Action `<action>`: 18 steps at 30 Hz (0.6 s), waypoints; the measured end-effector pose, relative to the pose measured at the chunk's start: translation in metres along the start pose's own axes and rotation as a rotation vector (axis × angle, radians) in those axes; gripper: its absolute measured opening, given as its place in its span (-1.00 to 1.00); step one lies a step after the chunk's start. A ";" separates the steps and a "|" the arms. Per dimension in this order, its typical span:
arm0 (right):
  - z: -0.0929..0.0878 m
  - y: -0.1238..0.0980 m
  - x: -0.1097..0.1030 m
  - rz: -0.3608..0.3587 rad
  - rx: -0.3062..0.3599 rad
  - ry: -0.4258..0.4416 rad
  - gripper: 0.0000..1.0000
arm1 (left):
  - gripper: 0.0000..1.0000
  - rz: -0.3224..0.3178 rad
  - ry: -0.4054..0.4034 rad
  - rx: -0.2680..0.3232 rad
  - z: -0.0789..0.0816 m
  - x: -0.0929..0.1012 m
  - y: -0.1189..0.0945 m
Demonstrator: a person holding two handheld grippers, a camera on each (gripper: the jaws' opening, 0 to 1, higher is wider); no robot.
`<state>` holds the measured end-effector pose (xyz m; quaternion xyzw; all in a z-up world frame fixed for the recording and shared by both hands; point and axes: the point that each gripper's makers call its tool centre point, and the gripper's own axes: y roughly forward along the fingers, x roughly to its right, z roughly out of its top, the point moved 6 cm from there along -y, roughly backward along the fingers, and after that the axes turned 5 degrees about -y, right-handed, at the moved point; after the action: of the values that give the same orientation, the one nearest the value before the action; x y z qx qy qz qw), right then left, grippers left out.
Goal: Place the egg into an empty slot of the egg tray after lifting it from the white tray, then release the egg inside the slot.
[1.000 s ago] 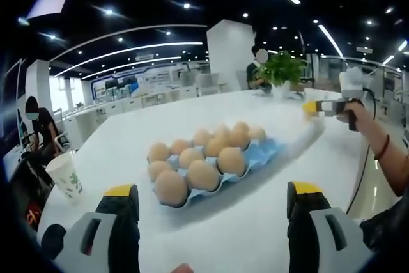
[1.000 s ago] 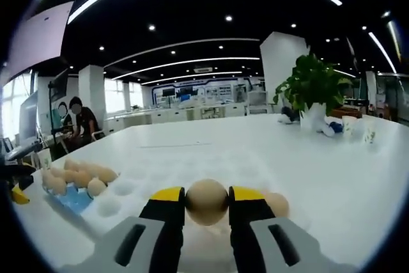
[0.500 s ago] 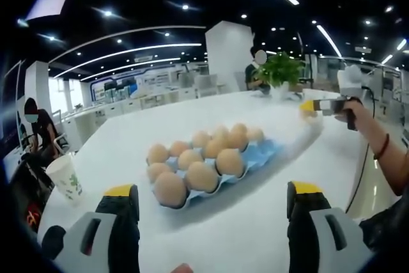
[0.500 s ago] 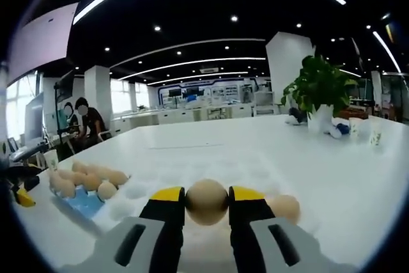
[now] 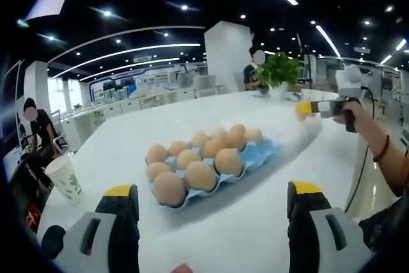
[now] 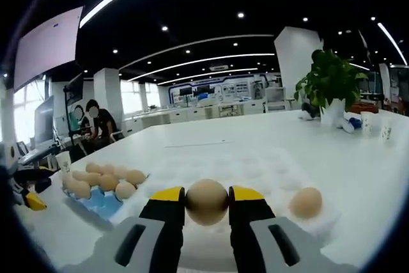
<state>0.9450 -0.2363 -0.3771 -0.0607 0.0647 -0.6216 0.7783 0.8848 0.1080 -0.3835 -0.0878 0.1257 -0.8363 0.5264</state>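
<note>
Right gripper view: right gripper [image 6: 206, 204] clamps 1 egg [image 6: 206, 201], long axis unclear, above the white tray [image 6: 255, 169]; left gripper [image 5: 211, 199] gapes.

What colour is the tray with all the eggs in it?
Light blue; the egg tray shows best in the left gripper view.

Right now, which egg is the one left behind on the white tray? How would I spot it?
Find the big white table, then the white tray beside the blue egg tray. One brown egg sits alone near the white tray's right end, to the right of the right claw. Unlike the egg in the claw or the crowd in the blue tray, nothing touches it.
</note>
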 end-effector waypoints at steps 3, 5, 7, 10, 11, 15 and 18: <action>-0.001 0.001 -0.006 0.011 -0.010 -0.013 -0.45 | 0.97 -0.001 -0.001 0.001 0.000 0.000 0.000; -0.001 0.001 -0.011 0.028 -0.006 -0.005 -0.45 | 0.98 -0.002 0.001 0.002 0.000 0.000 -0.001; 0.000 0.001 -0.015 0.042 -0.004 -0.006 -0.45 | 0.98 -0.002 0.002 0.001 0.001 0.001 -0.001; 0.001 0.001 -0.021 0.060 0.002 -0.008 -0.45 | 0.98 -0.003 0.000 0.002 0.001 0.001 -0.001; 0.001 0.001 -0.023 0.067 0.002 -0.008 -0.45 | 0.98 -0.004 0.000 0.001 0.001 0.001 0.000; 0.001 0.001 -0.029 0.086 0.001 -0.008 -0.45 | 0.98 -0.006 0.003 0.000 0.001 0.002 0.000; 0.002 0.002 -0.033 0.106 0.004 -0.011 -0.45 | 0.98 -0.007 0.001 0.001 0.001 0.002 0.000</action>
<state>0.9401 -0.2041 -0.3750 -0.0592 0.0623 -0.5792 0.8107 0.8842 0.1057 -0.3822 -0.0875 0.1254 -0.8382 0.5234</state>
